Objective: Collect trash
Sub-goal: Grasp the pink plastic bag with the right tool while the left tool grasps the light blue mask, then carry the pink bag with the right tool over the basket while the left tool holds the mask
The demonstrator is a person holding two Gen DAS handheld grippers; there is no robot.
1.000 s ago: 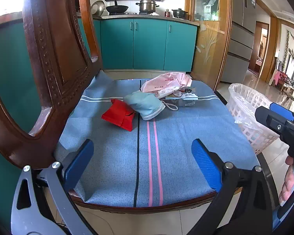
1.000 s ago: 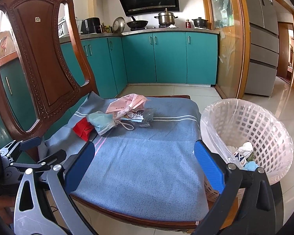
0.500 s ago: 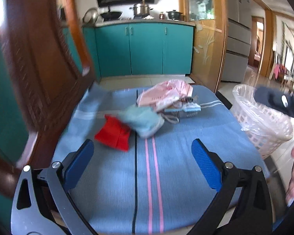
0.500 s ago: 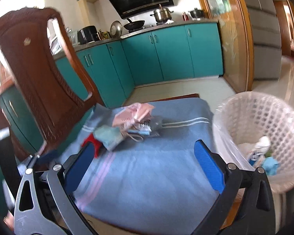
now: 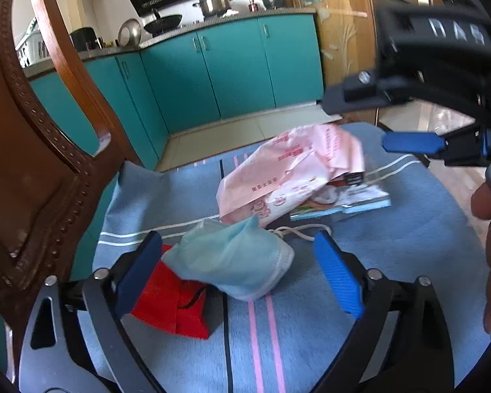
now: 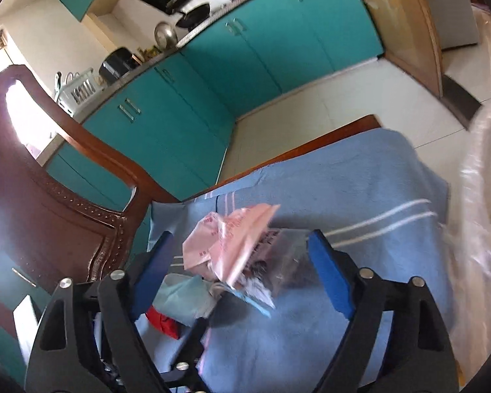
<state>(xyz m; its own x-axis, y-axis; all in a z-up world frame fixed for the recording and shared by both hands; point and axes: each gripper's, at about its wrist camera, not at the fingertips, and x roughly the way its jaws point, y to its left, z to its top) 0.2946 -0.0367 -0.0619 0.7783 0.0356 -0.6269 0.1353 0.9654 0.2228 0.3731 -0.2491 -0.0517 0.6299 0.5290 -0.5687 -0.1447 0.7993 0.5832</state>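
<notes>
On the blue cloth (image 5: pixel 392 262) over the chair seat, the pink bag (image 6: pixel 232 245) lies at 12 o'clock between the right gripper (image 6: pixel 239 268) fingers, long axis running 8 to 2; those jaws are closing, not yet pressing. Nearer the left gripper (image 5: pixel 239 268), also closing and unloaded, the teal mask (image 5: pixel 232 262) points 10 to 4, red packet (image 5: pixel 170 304) at 8

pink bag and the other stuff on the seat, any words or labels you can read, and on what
Pink plastic bag: red printed characters, too blurred and crumpled to read.
Flat printed packet under the bag: print and a dark label, too small to read.
Right hand-held gripper, body: pale raised marks, blurred, not readable.
Face mask, red packet: no text visible.
</notes>
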